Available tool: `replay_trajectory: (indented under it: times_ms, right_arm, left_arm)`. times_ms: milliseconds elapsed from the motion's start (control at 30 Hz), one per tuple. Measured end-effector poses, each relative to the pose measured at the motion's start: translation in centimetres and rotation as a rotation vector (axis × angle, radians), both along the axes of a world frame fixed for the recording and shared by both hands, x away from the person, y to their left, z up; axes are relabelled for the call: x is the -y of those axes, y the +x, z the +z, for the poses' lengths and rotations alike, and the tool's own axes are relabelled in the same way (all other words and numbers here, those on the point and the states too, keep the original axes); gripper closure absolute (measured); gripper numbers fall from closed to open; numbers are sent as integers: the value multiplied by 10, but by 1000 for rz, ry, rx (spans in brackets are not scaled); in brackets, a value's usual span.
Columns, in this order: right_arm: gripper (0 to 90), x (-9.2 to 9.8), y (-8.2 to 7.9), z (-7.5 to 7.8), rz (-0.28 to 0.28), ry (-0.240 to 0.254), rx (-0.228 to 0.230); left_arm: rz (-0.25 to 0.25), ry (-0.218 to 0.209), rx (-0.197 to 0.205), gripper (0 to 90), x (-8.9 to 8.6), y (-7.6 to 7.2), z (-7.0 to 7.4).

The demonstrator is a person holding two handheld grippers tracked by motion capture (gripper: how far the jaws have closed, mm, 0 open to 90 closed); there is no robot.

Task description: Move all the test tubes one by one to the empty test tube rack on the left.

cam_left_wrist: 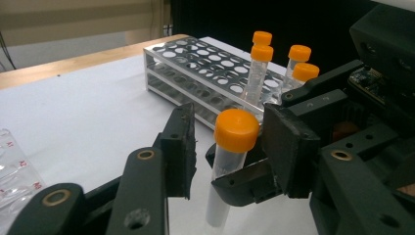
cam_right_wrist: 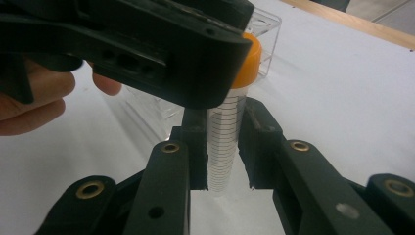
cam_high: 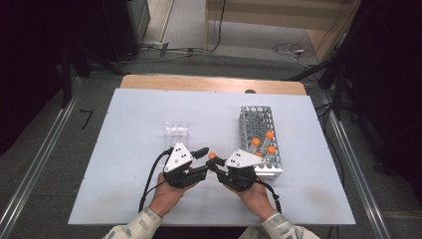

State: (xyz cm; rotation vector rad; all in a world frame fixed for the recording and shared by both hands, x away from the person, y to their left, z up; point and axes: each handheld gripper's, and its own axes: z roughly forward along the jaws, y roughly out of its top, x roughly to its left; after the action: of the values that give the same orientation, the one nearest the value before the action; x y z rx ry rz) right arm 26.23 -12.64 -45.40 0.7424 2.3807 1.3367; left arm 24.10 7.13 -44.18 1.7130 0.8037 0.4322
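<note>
A clear graduated tube with an orange cap point(cam_left_wrist: 237, 129) stands upright just above the white table, and my right gripper point(cam_right_wrist: 223, 161) is shut on its body point(cam_right_wrist: 222, 147). In the high view the cap point(cam_high: 212, 156) shows between the two hands at the table's front middle. My left gripper point(cam_left_wrist: 230, 147) reaches in from the left with its jaws on either side of the cap. A gap shows between the left pad point(cam_left_wrist: 182, 147) and the cap, so these jaws stand open. From the right gripper view, the left gripper's black body point(cam_right_wrist: 147, 49) covers part of the cap.
A metal tube rack point(cam_high: 261, 132) stands right of the hands with several orange-capped tubes point(cam_left_wrist: 259, 63) in its near end. A clear plastic well plate point(cam_high: 177, 129) lies behind the left gripper. White table surface point(cam_high: 124, 149) spreads to the left.
</note>
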Motion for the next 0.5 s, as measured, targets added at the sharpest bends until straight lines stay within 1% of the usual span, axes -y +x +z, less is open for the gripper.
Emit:
replay_trajectory:
  times_ms: [500]
  right_arm:
    - [711,0,0,0,2,3,-5]
  left_arm:
    - [-6,24,10,700,5,1,-2]
